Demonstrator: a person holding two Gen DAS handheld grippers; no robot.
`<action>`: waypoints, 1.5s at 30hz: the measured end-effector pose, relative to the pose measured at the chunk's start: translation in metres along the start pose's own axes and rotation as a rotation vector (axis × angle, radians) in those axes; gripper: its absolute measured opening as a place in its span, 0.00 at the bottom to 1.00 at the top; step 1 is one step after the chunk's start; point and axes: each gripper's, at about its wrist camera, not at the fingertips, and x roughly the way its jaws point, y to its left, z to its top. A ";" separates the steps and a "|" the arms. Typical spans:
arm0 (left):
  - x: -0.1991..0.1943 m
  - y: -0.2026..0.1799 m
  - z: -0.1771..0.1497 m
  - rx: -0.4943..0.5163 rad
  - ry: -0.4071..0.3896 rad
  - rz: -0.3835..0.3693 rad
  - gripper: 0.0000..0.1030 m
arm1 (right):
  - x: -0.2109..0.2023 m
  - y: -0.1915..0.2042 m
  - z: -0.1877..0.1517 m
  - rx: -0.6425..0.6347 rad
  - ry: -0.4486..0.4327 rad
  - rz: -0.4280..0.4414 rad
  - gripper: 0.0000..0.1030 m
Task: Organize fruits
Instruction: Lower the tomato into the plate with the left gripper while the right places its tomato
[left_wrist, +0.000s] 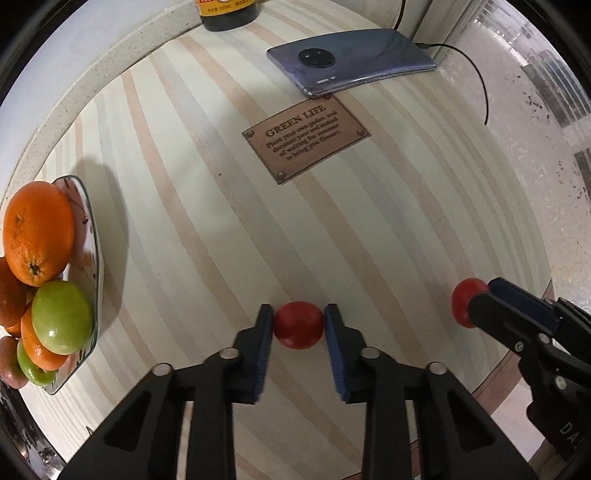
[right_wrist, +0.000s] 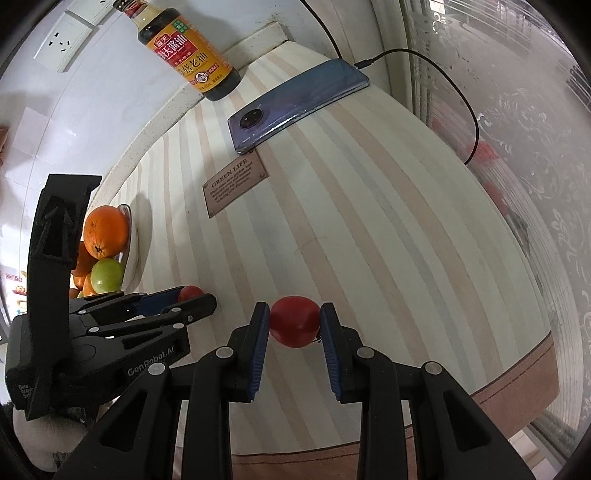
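Black gripper fingers with blue pads fill the lower part of both wrist views. Left gripper (left_wrist: 298, 326): its two pads sit against opposite sides of a small red fruit (left_wrist: 298, 325), clamped on it just above the striped tablecloth (left_wrist: 207, 206); whether the fruit also touches the cloth cannot be told. Right gripper (right_wrist: 294, 326): its pads likewise press both sides of a second red fruit (right_wrist: 294, 322), with a short dark stem showing at the fruit's lower right.

Cross views. From the left wrist camera the right gripper (left_wrist: 476, 301) enters from the lower right, closed around its red fruit (left_wrist: 463, 301). From the right wrist camera the left gripper (right_wrist: 192, 293) lies at lower left, the top of its red fruit (right_wrist: 189, 291) visible between the fingers. The two grippers are near each other, side by side, and apart.

Fruit store. A patterned plate (left_wrist: 86, 225) rests at the left edge of the cloth, well apart from both grippers. It carries a heap: a large orange (left_wrist: 37, 230) on top, a green apple (left_wrist: 61, 315) just below it, and further oranges, a second green fruit and a reddish fruit underneath.

Background. A brown label (left_wrist: 306, 142) reading "GREEN LIFE" is fixed to the cloth near its centre. Beyond it lies a blue-grey phone (left_wrist: 351, 59), camera side up, with a black cable (left_wrist: 469, 74) plugged into its far end. A soy sauce bottle (right_wrist: 188, 51) stands at the back edge, near the wall, where a white socket (right_wrist: 59, 42) is mounted.
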 end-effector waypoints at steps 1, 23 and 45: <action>0.000 0.000 0.001 -0.001 -0.002 0.000 0.23 | 0.001 0.000 0.000 0.000 0.001 0.000 0.30; -0.090 0.075 0.002 -0.084 -0.088 -0.029 0.23 | 0.006 0.064 0.013 -0.067 -0.031 0.206 0.30; -0.060 0.145 0.067 0.025 0.208 0.029 0.23 | 0.090 0.179 0.042 -0.115 0.001 0.446 0.30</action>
